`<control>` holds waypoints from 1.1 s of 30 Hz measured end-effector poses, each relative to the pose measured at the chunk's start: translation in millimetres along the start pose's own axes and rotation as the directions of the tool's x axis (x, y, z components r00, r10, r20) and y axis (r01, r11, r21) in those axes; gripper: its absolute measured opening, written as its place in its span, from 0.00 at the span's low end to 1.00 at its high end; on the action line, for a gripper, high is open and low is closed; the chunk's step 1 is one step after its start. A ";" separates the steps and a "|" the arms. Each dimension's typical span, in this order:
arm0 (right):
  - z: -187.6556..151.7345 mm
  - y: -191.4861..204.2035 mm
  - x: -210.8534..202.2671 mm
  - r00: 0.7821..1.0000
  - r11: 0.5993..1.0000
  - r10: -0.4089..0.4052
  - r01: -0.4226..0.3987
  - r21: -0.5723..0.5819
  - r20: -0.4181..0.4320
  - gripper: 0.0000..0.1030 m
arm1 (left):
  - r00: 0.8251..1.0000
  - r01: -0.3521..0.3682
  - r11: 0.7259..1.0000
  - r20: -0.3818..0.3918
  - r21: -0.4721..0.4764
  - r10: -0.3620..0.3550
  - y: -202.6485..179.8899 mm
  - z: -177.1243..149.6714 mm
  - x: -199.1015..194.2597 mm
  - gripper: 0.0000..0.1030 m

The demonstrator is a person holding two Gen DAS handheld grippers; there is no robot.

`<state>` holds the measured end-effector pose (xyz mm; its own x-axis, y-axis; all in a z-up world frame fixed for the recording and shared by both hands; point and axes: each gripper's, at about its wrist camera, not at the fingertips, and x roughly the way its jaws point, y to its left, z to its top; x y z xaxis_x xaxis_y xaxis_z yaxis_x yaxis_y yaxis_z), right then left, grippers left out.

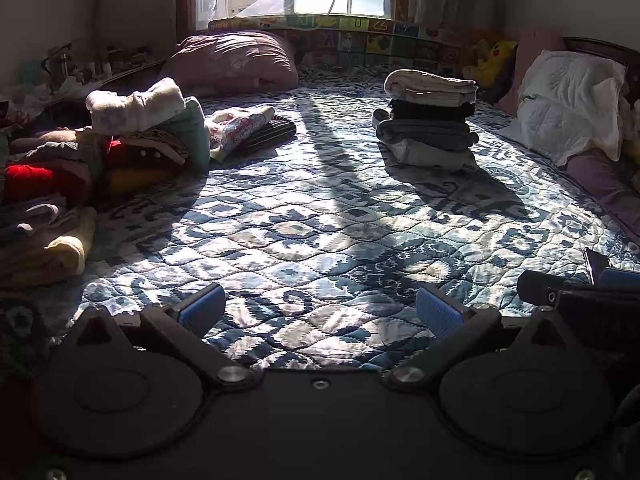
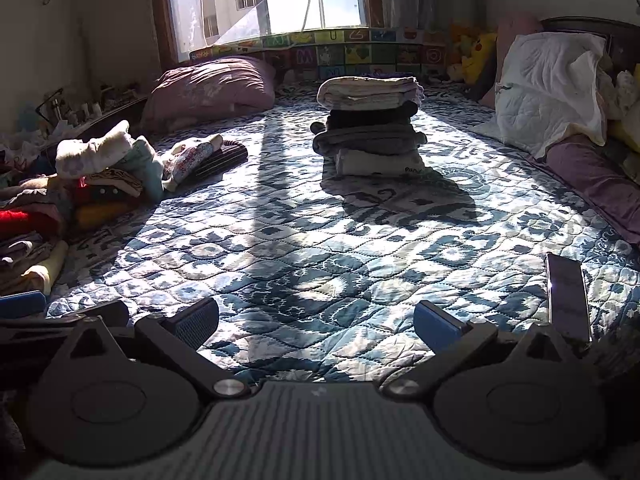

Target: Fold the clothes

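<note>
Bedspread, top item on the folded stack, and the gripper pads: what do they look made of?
Bedspread: quilted cloth, likely cotton, matte; stitched puffy diamonds. Top item on the folded stack: soft cream fabric, perhaps towelling; thick rounded folds. Pads: blue, finely ribbed, probably rubber or plastic.

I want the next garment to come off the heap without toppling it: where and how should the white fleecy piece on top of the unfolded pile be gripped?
Grip the white fleecy piece at its raised right end, which juts out over the green garment. Come from the open quilt side with the left gripper, whose jaws are open. That end looks free and lifted, so it should peel off upward; the left end sinks into the pile.
</note>
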<state>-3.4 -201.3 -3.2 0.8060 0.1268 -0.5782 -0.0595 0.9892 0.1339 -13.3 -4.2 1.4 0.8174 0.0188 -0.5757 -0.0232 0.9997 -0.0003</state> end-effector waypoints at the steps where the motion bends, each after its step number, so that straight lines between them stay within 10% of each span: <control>1: 0.3 0.2 -0.6 1.000 1.000 0.003 -0.003 0.000 0.001 1.00 | 1.000 -0.002 1.000 0.001 0.000 0.002 -0.1 -0.9 -1.2 1.00; 33: 18.4 0.7 33.9 1.000 1.000 0.007 -0.007 -0.024 -0.025 1.00 | 0.999 0.005 1.000 -0.039 -0.021 -0.005 0.5 18.0 39.3 1.00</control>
<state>34.7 -197.6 -7.9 0.7908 0.1353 -0.5969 -0.0796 0.9897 0.1189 29.1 -2.7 -6.4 0.7944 0.0128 -0.6073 -0.0314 0.9993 -0.0201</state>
